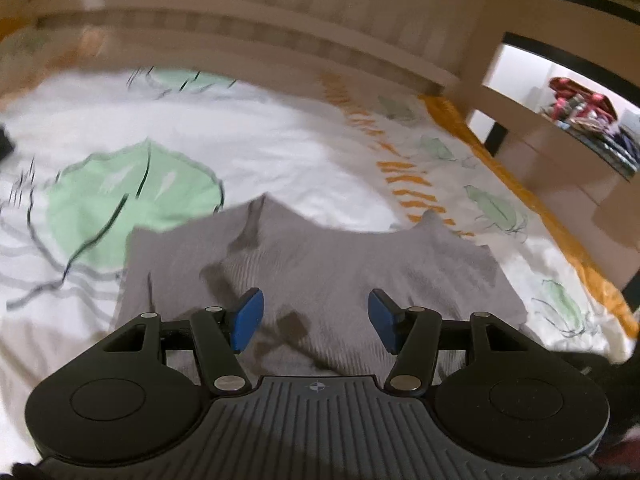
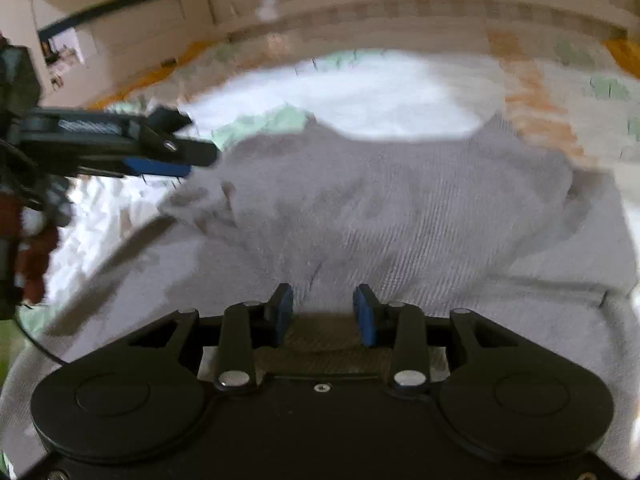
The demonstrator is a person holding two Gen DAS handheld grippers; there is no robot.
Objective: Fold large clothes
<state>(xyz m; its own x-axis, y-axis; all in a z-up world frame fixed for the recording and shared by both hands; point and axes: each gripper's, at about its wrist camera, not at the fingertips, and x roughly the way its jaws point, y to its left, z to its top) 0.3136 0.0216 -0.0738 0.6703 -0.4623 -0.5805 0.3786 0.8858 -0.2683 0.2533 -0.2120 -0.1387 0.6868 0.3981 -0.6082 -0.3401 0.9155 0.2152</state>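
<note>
Bedsheet (image 1: 280,140), white with green leaf print, lies beneath both tools. Grey garment (image 1: 320,264), ribbed and creased, lies spread on it directly ahead. Left gripper (image 1: 316,316) tilts downward, jaws apart, empty. Right gripper (image 2: 323,314) likewise, over the cloth.

The sweater (image 1: 320,264) lies flat on the bedspread (image 1: 248,140), which covers the bed. A slatted headboard (image 1: 240,12) stands behind it, shelving (image 1: 560,128) off to the right. The left gripper (image 1: 316,316) hangs over the sweater's near part; the right gripper (image 2: 324,314) does too.
</note>
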